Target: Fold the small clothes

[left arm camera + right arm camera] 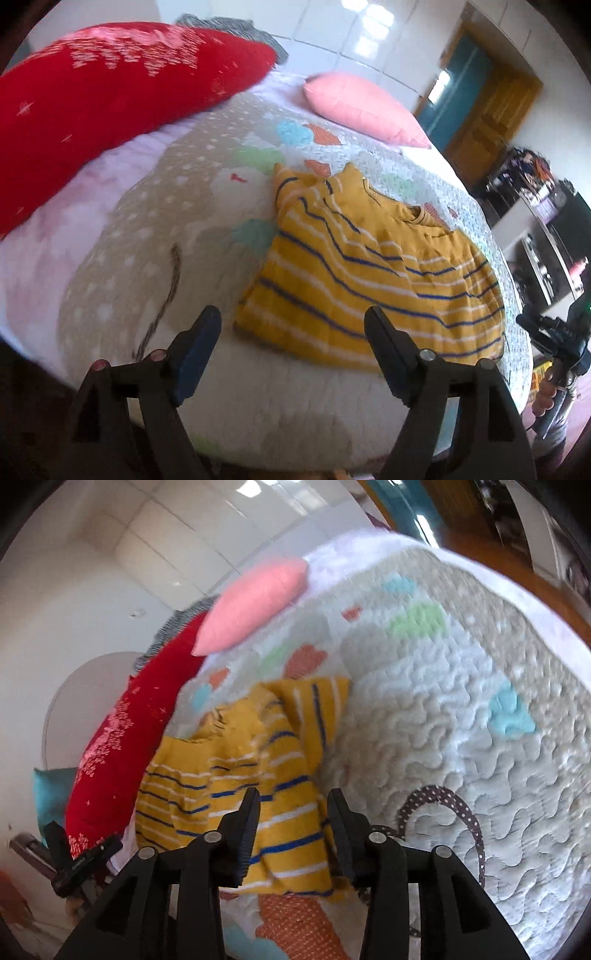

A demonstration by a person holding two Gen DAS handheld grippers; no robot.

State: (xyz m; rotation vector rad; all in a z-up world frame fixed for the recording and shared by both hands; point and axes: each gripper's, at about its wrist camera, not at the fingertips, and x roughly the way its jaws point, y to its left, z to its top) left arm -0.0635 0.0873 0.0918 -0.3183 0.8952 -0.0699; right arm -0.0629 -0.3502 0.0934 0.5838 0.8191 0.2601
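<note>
In the left wrist view, the left gripper (291, 336) is hovering spread wide and gripping nothing, above the quilted bed (229, 398) beside the yellow knitted sweater with blue and white stripes (354, 273). In the right wrist view, the right gripper (293, 821) is standing partly spread over that sweater's (236, 794) edge, pads clear of it.

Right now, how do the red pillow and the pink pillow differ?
The red pillow is much longer than the pink pillow. The red one carries a pale speckled pattern; the pink one is plain. The red one lies along the bed's left side in the left wrist view; the pink one sits at the far end. Both rest on the bed.
</note>
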